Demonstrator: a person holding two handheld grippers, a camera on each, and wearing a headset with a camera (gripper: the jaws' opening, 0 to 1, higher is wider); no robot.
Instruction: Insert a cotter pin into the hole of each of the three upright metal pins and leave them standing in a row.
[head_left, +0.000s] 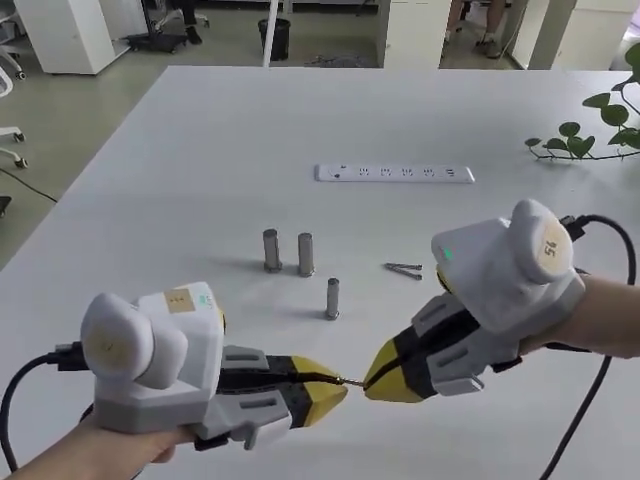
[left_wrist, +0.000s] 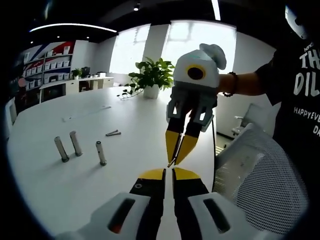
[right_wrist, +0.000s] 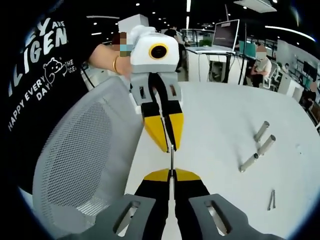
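Observation:
Three upright metal pins stand on the white table: two side by side (head_left: 271, 250) (head_left: 305, 254) and a shorter one (head_left: 333, 298) in front of them. Near the table's front edge, my left gripper (head_left: 338, 386) and right gripper (head_left: 370, 381) meet tip to tip above the table. A thin cotter pin (head_left: 354, 381) bridges the small gap between them, and both grippers are shut on it. In the right gripper view the cotter pin (right_wrist: 172, 159) runs from my own tips (right_wrist: 171, 173) to the left gripper (right_wrist: 170, 146). Spare cotter pins (head_left: 404, 268) lie right of the metal pins.
A white power strip (head_left: 394, 173) lies at the back of the table. Plant leaves (head_left: 600, 130) reach in at the far right. A mesh chair back (right_wrist: 85, 160) stands beside the table's near edge. Cables trail from both grippers.

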